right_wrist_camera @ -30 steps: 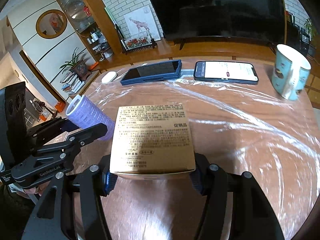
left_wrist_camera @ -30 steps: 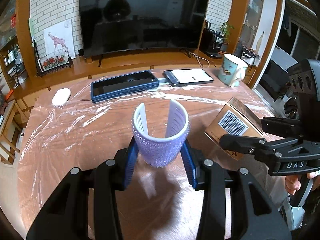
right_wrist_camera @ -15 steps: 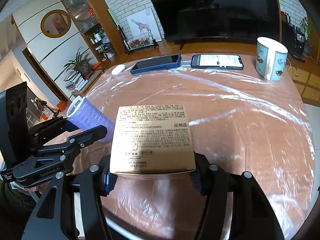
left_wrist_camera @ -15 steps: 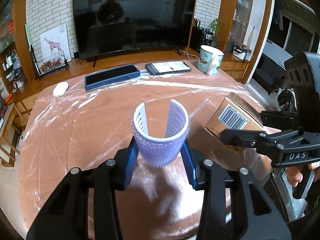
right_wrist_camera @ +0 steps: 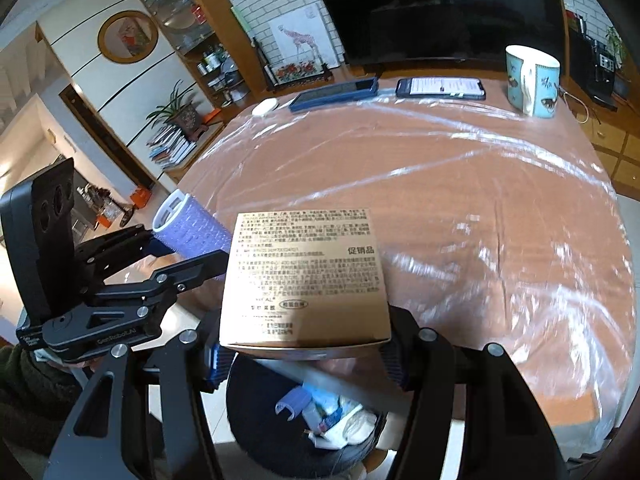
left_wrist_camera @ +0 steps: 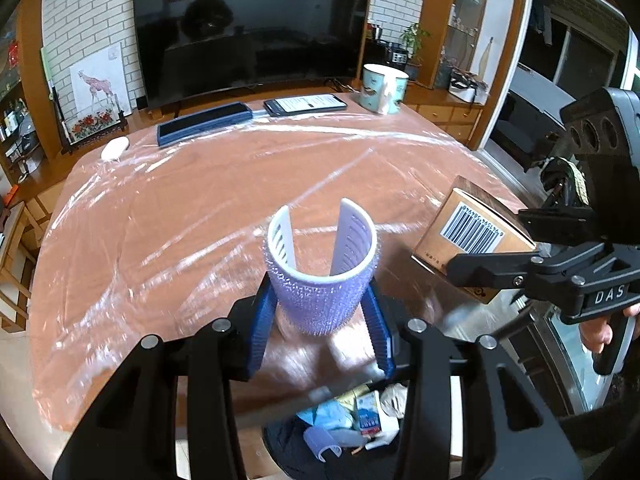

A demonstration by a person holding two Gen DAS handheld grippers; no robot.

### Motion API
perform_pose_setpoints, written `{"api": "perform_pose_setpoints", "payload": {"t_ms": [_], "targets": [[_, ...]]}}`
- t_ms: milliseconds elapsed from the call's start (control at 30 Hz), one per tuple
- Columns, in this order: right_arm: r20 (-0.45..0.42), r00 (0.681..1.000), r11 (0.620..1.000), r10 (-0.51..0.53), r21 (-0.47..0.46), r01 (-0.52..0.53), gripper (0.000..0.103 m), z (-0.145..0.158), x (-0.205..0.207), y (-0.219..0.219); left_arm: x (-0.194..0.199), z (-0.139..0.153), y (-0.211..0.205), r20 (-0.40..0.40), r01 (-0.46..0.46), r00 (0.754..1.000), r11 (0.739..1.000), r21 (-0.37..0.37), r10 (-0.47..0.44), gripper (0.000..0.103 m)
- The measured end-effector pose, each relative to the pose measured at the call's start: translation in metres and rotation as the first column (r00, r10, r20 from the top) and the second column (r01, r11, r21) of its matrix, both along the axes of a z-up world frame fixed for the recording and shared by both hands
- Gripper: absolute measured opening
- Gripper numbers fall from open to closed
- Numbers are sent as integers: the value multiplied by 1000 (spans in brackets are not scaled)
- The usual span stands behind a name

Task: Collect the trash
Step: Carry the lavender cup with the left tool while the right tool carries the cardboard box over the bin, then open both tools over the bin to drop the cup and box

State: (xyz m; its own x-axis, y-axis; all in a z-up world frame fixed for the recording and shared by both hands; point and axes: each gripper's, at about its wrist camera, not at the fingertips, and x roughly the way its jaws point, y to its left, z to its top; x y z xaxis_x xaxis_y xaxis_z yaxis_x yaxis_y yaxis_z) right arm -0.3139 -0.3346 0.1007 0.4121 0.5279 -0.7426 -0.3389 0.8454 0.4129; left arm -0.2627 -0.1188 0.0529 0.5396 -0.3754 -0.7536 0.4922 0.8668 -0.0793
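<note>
My left gripper [left_wrist_camera: 320,320] is shut on a purple hair roller [left_wrist_camera: 320,272] with a white inner shell, held upright above the table's near edge. The roller [right_wrist_camera: 192,232] and the left gripper [right_wrist_camera: 176,256] also show at the left of the right wrist view. My right gripper [right_wrist_camera: 304,352] is shut on a tan cardboard box [right_wrist_camera: 304,276] printed with text; its barcode side [left_wrist_camera: 472,232] appears in the left wrist view, clamped by the right gripper [left_wrist_camera: 480,268]. Below both grippers sits a dark trash bin [right_wrist_camera: 256,432] holding wrappers and paper [left_wrist_camera: 360,420].
The round wooden table [left_wrist_camera: 200,208] is covered in clear plastic film. At its far side lie a blue-cased tablet [left_wrist_camera: 204,122], a phone [left_wrist_camera: 306,104], a white mouse [left_wrist_camera: 115,148] and a teal mug [left_wrist_camera: 384,88]. A large TV [left_wrist_camera: 252,32] stands behind.
Both grippers have drawn back toward the table's near edge with roller and box still held. The far objects look smaller, and the trash bin has come into view beneath the grippers.
</note>
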Motion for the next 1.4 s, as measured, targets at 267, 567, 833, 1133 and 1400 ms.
{"api": "perform_pose_setpoints", "payload": {"t_ms": [267, 567, 833, 1133, 1400], "targets": [[-28, 999, 1000, 29, -6, -29, 58, -7, -32, -1, -31, -9, 2, -32, 21, 999, 1000, -3, -21, 44], [-63, 996, 998, 66, -20, -67, 58, -17, -57, 2, -62, -21, -3, -67, 58, 996, 998, 38, -55, 44], [-112, 988, 992, 106, -52, -112, 58, -37, -70, 12, -77, -42, -7, -120, 83, 990, 994, 73, -74, 44], [-175, 976, 978, 130, -142, -155, 58, -76, -82, 31, -80, -85, -8, -192, 91, 979, 983, 158, -60, 44], [-227, 967, 974, 114, -168, -154, 58, -108, -84, 43, -74, -119, -8, -249, 89, 968, 976, 201, -37, 44]]}}
